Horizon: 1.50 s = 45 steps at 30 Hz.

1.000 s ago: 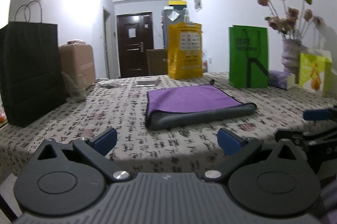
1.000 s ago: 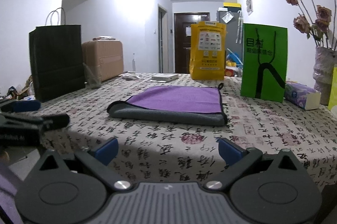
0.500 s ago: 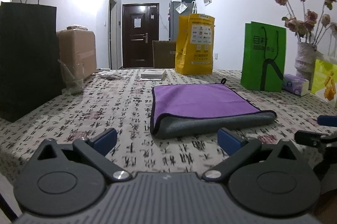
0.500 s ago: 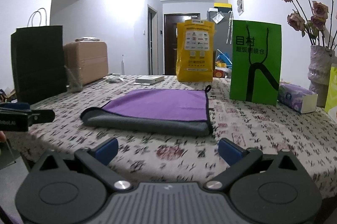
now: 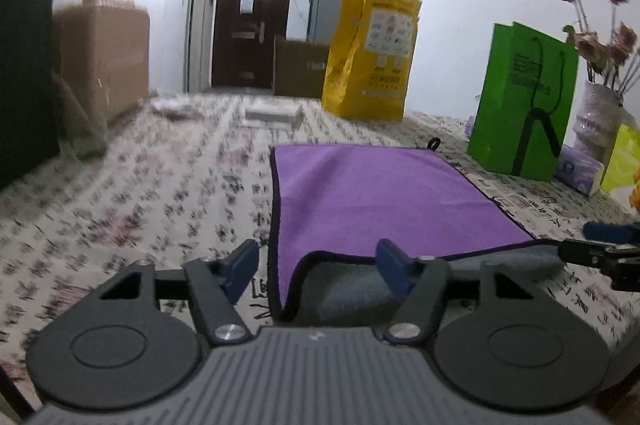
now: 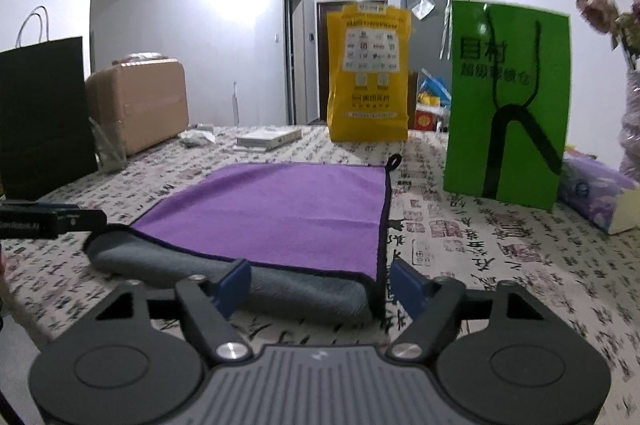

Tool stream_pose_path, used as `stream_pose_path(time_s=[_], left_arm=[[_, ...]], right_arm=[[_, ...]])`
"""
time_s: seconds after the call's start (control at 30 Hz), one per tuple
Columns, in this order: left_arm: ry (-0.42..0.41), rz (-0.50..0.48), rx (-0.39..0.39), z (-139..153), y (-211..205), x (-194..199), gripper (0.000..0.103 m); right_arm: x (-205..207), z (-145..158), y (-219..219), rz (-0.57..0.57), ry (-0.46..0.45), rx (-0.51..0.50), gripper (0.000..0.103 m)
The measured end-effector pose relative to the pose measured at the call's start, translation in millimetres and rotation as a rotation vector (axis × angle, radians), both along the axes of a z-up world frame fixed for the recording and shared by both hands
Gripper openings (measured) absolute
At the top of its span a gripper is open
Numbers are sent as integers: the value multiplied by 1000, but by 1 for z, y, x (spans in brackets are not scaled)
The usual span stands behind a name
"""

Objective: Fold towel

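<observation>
We are holding the left gripper [image 5: 318, 267] low at the near edge of the surface [image 5: 160, 193], its fingers [image 5: 240, 267] spread wide and gripping nothing. They are straddling the near left corner of the towel [image 5: 376, 193], one finger outside the towel's left edge, the other over the grey fold; whether either is touching the cloth, we cannot tell.

We are holding the right gripper [image 6: 320, 285] at the same near edge, fingers [image 6: 404, 287] likewise wide and empty, bracketing the towel's near right corner. Each gripper is showing at the margin of the other's view.

The towel [image 6: 280, 209] is lying flat in the middle of the surface, purple face up, with its near edge rolled over and showing grey. A small hanging loop is sitting at its far right corner.

A yellow bag [image 6: 368, 73] is standing at the far edge, and a green bag [image 6: 508, 97] is standing toward the right edge. A black bag [image 6: 44, 113] is standing at the left edge. A tissue pack [image 6: 592, 193] is lying just beside the green bag.
</observation>
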<state>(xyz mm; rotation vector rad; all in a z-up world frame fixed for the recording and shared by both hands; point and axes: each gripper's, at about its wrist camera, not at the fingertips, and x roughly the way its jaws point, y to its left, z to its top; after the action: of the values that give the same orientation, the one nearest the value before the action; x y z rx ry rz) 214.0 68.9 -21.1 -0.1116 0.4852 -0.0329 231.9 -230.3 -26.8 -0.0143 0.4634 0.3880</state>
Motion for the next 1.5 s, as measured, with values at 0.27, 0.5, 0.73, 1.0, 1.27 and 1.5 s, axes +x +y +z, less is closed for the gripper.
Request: stream_pose_path(time_s=[0.27,0.5,0.73,1.0,1.27,1.5], left_arm=[[114,-33,-80,-16,16,17,8],[100,-38,-62,-12,13,17,5],[59,-33,-26,5,11,34,5],[9,-34,7,29,18,87,5],[21,-30,-20,42,36,152,5],[55,-45,-10,44,43,215,5]], right_arm=[[38,-15,-2,46,77,-22,50],[42,-18,-4,71,119,-66,6],[54,-5,-5,65,73,-69,5],[106,14,11,70,3,-111,5],[175,23,26,62,-5,-120,4],[240,22,33,51,32,-105,4]])
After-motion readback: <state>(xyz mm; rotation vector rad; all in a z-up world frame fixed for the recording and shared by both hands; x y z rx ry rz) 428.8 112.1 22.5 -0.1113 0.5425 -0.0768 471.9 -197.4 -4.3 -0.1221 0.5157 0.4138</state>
